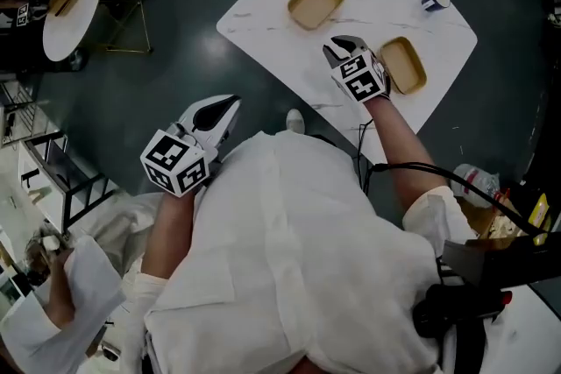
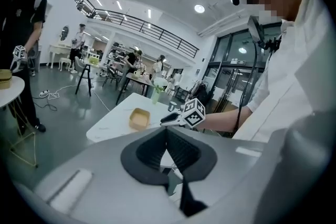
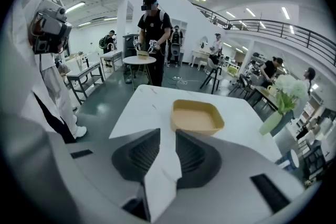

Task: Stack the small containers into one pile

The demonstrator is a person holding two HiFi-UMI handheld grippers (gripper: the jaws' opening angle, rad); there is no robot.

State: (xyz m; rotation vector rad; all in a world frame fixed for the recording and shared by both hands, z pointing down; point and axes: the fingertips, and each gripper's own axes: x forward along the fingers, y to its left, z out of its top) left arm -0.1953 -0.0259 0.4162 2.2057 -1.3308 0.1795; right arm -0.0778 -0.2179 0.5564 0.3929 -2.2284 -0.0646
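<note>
Tan and shallow, far container [image 1: 316, 3] and near container [image 1: 404, 64] sit well apart on white table [image 1: 263, 13]. Probably light, stiff, thin-walled; best pinched by a rim wall. Right tongs [image 1: 340, 48] parted, empty, between them; left tongs [image 1: 226, 108] closed, empty, off table. Plastic or pulp: cannot tell.

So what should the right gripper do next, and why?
Probably ease the right gripper forward onto the near rim of the tray ahead. Its jaws are open and empty, the tray sits just past them, and the other tray lies apart, so nothing is stacked yet.
</note>
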